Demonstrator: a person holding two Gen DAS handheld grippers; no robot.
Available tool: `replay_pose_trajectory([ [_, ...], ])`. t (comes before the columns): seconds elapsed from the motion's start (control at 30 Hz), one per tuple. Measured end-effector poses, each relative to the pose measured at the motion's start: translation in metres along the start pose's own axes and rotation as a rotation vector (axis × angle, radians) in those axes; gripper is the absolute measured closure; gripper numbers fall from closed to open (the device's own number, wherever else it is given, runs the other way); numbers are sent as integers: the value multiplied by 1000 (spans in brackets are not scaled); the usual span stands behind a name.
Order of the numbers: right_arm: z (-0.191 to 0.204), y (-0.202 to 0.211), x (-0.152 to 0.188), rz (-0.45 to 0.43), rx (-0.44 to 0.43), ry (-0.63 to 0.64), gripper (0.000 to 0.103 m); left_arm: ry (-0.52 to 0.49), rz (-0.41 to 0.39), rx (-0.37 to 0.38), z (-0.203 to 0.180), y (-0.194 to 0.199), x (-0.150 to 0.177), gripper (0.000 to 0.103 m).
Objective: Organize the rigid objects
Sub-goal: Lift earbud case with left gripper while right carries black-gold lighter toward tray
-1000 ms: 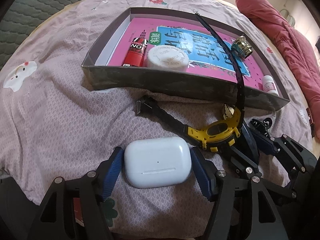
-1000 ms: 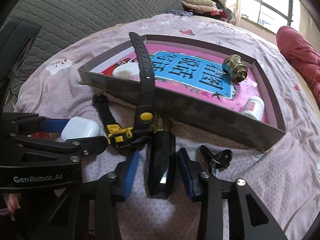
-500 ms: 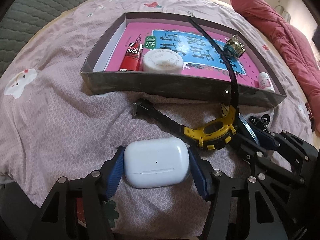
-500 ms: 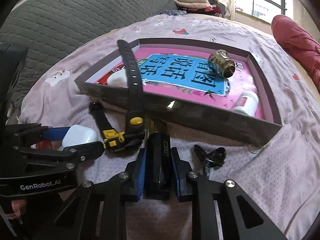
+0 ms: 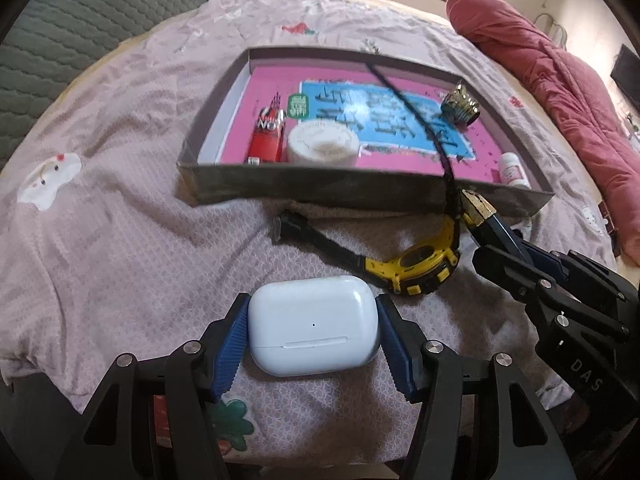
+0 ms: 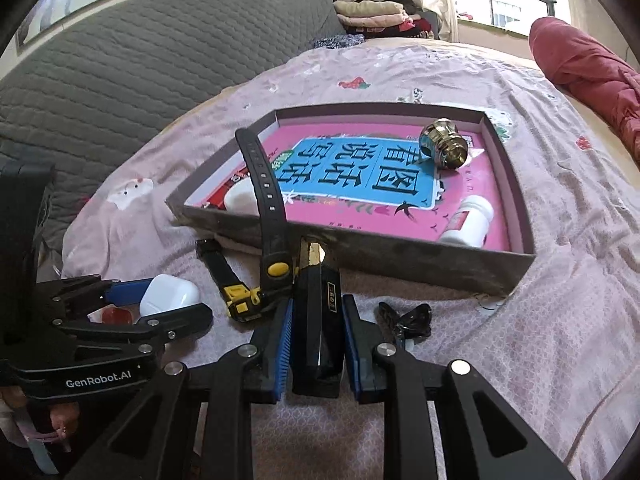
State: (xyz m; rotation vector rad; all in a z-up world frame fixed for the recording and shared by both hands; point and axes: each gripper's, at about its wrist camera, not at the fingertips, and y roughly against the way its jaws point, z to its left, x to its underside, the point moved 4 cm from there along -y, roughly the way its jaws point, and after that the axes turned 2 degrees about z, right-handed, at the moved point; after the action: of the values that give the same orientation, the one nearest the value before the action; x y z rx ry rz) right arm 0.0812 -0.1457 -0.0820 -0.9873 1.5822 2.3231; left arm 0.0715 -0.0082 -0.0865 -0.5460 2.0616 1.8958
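A white earbud case [image 5: 314, 326] lies on the pink bedspread with my left gripper [image 5: 312, 303] shut on it, blue pads against both sides. The same left gripper [image 6: 176, 300] shows in the right wrist view. My right gripper [image 6: 319, 302] is shut on a black lighter [image 6: 320, 320] with a gold top, close to the front wall of a shallow grey box [image 6: 400, 248]. A yellow and black watch [image 5: 420, 264] lies between the two grippers, one strap [image 6: 268, 200] arching up over the box wall. In the left wrist view the right gripper [image 5: 500, 242] holds the lighter [image 5: 478, 210] beside the watch.
Inside the box [image 5: 320, 188] are a red tube [image 5: 266, 140], a white round jar [image 5: 322, 144], a gold knob [image 6: 444, 148] and a small white bottle [image 6: 470, 220]. A black clip [image 6: 408, 318] lies right of the right gripper. A red quilt [image 5: 560, 100] fills the far right.
The right gripper's jaws closed on the black lighter and raised it slightly toward the box. The left gripper's pads drew in against the earbud case.
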Motion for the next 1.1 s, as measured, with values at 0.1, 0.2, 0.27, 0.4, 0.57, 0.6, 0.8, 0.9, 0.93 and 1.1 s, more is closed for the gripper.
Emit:
replay_pose_trajectory([
  [0.1,1,6,-2,-20,-6,-10,80,-10,-37,-5,-2,10,-2,40],
  [0.2,2,14,-4,-41,-12,-13,80,-22,-72,-8,-2,18,-6,40],
  [0.27,3,16,-5,-50,-15,-14,80,-26,-90,-10,-2,22,-7,40],
  [0.4,4,21,-7,-63,-17,-13,80,-34,-112,-15,-2,27,-10,40],
  [0.57,2,29,-10,-91,-12,-27,80,-48,-145,-19,-2,35,-16,40],
  [0.6,2,30,-10,-97,-9,-30,80,-52,-155,-23,-2,37,-18,40],
  [0.8,-5,41,-18,-146,10,-51,80,-68,-220,-41,-1,52,-31,40],
  [0.9,-9,47,-23,-176,22,-56,80,-73,-241,-48,1,58,-35,40],
  [0.93,-10,49,-24,-184,27,-59,80,-74,-244,-49,1,59,-35,40],
  [1.1,-16,52,-27,-201,30,-69,80,-76,-256,-56,2,61,-37,40],
])
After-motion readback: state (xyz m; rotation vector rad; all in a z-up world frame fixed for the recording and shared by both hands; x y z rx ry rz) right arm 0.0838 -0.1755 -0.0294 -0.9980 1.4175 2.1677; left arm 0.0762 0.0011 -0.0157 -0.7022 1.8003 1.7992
